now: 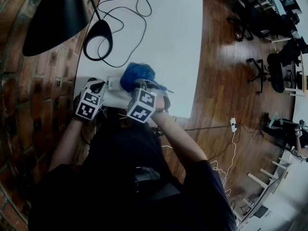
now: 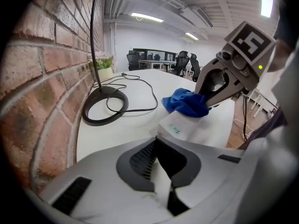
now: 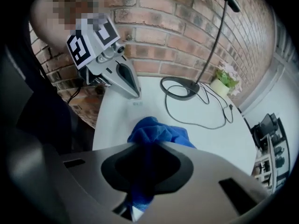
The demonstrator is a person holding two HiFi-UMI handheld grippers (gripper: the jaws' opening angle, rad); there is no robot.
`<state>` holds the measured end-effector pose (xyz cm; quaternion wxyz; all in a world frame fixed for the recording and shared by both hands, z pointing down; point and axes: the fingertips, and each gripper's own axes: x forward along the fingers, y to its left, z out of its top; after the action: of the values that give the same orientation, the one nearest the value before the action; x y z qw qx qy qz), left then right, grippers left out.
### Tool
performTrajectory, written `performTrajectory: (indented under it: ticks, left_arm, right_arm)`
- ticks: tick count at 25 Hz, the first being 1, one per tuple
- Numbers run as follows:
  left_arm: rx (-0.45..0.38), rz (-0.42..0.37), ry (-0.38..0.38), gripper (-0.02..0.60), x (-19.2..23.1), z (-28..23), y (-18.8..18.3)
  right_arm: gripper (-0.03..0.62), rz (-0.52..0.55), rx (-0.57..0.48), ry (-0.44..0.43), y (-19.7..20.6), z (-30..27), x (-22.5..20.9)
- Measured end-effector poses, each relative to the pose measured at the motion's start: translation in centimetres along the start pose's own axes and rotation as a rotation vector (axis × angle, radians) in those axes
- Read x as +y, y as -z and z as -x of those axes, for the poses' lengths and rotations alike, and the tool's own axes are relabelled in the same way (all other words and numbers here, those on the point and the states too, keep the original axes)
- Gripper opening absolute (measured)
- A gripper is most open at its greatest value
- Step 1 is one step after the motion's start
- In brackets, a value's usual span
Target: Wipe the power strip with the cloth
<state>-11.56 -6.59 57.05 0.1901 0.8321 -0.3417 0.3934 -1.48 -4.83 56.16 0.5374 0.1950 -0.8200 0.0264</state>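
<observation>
Right claw (image 3: 145,171), steeply nose-down, tight on blue cloth (image 3: 159,134)

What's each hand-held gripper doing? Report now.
Left hand-held gripper: closed on the near end of the white power strip.
Right hand-held gripper: closed on the blue cloth.

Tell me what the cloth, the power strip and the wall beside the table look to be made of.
The cloth looks like soft blue microfibre or terry: fuzzy nap, loose folds. The power strip seems white moulded plastic, smooth and faintly glossy. The wall is red brick with pale mortar joints, rough and matt.
</observation>
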Motion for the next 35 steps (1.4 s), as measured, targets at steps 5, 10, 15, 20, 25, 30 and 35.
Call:
performTrajectory:
  ticks: [5, 10, 15, 20, 25, 30, 35]
  left_arm:
    - [-0.001, 0.014, 0.006, 0.009, 0.0, -0.1, 0.0]
    - [-0.006, 0.036, 0.019, 0.009, 0.0, 0.0, 0.1]
    - [-0.023, 0.034, 0.014, 0.009, 0.0, 0.1, 0.0]
    - [-0.016, 0.022, 0.027, 0.009, -0.1, 0.1, -0.1]
    - [-0.027, 0.037, 0.023, 0.009, 0.0, 0.1, 0.0]
    - [-0.024, 0.026, 0.031, 0.009, -0.1, 0.3, 0.0]
    - [-0.025, -0.017, -0.017, 0.011, 0.4, 0.4, 0.6]
  right_arm:
    - [0.032, 0.062, -0.02, -0.034, -2.5, -1.1, 1.4]
    - [0.032, 0.084, -0.053, -0.059, -4.5, -1.8, 2.1]
    - [0.034, 0.025, -0.115, -0.08, -6.9, -2.6, 2.2]
    - [0.034, -0.008, -0.134, -0.108, -8.9, -3.5, 2.0]
    - [0.034, -0.069, -0.139, -0.164, -9.9, -4.0, 1.4]
    - [0.034, -0.129, -0.159, -0.184, -10.4, -4.0, 0.7]
    - [0.037, -0.089, -0.166, -0.148, -10.0, -3.7, 1.0]
